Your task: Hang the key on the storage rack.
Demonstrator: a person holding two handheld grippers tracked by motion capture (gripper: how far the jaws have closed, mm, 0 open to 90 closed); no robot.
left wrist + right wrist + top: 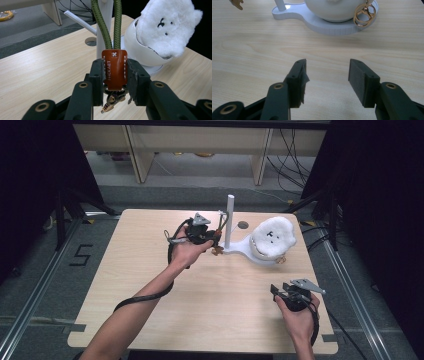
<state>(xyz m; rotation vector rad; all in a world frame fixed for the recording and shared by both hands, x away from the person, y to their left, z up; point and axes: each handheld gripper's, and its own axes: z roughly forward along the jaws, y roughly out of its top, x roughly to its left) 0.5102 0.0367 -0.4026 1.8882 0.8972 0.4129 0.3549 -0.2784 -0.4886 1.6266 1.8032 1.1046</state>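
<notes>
Leather tab: a brown stitched tab (114, 68) with pale lettering sits upright between the pads of my left gripper (114, 78), clamped from both sides.
Cord: two strands of olive-green rope (106, 27) rise out of the top of the tab and run up out of the left gripper view, close in front of the white post.
Key hardware: below the tab hang metal rings and a small clasp (111, 100), dangling between my jaws, just above the tabletop.
Where it is: in the high view my left gripper (216, 240) holds the keychain (217, 249) just beside the foot of the white post (229, 220), toward the far middle of the table (150, 285).
Stand: the post rises from a flat white base (319, 23) that also carries a white bowl (140, 47).
Plush: a fluffy white toy (274, 236) with a small dark stitched face lies in the bowl.
Gold rings: a pair of gold rings with a clasp (364, 13) hangs against the bowl's side, over the base.
Right gripper: my right gripper (327, 75) is wide apart with nothing between its pads, low over bare wood at the near right of the table (278, 290), well apart from the stand.
</notes>
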